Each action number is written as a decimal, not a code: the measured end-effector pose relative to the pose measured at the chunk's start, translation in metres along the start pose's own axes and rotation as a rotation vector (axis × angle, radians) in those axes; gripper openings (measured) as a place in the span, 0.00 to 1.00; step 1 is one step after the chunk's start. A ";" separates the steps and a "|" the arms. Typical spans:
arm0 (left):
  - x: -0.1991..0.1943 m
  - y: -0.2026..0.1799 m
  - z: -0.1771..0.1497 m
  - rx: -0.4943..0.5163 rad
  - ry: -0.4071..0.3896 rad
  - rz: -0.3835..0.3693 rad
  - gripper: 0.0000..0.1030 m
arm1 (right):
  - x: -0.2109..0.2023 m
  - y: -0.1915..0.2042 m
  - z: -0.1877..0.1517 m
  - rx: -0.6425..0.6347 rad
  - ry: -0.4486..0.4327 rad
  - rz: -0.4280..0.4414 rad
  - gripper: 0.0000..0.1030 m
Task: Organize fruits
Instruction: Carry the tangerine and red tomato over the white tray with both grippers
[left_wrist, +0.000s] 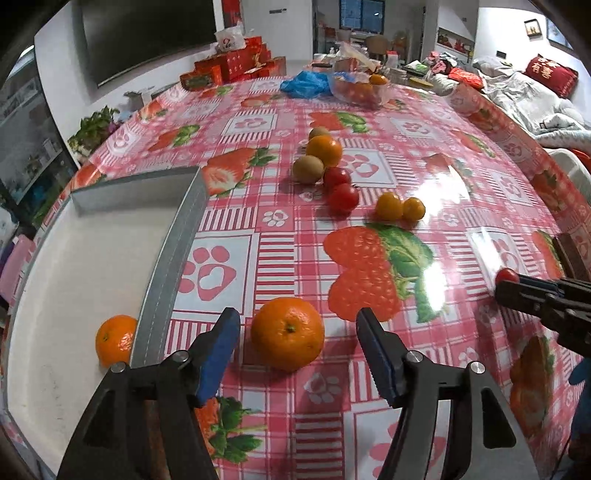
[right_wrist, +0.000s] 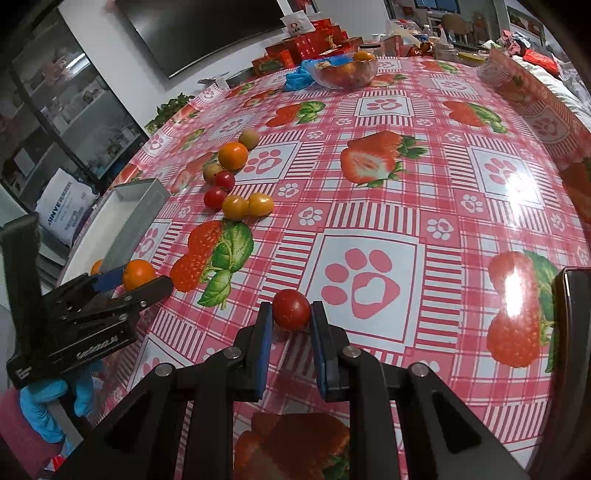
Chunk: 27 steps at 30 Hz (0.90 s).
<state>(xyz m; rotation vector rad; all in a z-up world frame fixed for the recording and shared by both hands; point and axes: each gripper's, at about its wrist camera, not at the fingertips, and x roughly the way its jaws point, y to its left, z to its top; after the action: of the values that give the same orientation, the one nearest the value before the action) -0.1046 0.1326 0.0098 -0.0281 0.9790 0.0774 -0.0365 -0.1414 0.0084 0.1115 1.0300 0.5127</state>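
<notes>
My left gripper (left_wrist: 297, 317) is open around a large orange (left_wrist: 287, 332) that rests on the tablecloth, with a gap on each side of it. Just left of it stands a grey-walled white tray (left_wrist: 173, 236) holding one orange (left_wrist: 115, 339). My right gripper (right_wrist: 291, 308) is shut on a red cherry tomato (right_wrist: 291, 309) just above the cloth. Farther back lies a loose group: an orange (left_wrist: 324, 150), two kiwis (left_wrist: 308, 168), two red tomatoes (left_wrist: 343, 197) and two yellow tomatoes (left_wrist: 388, 205).
A clear bowl of fruit (right_wrist: 347, 72) and a blue plastic bag (right_wrist: 299, 75) sit at the table's far end. A dark object (right_wrist: 570, 350) stands at the right edge near my right gripper. A blue-gloved hand (right_wrist: 40, 402) holds the left gripper.
</notes>
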 end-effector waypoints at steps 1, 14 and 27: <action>0.003 0.002 0.000 -0.012 0.010 -0.010 0.65 | 0.000 0.000 0.000 0.000 0.000 0.000 0.21; -0.017 0.004 -0.005 -0.009 -0.009 -0.076 0.37 | -0.007 0.013 0.004 -0.026 0.000 0.001 0.21; -0.063 0.044 -0.001 -0.073 -0.094 -0.065 0.37 | -0.007 0.061 0.020 -0.101 -0.006 0.040 0.21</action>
<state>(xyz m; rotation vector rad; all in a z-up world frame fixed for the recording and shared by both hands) -0.1439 0.1730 0.0615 -0.1224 0.8800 0.0539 -0.0442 -0.0885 0.0440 0.0438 0.9951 0.5996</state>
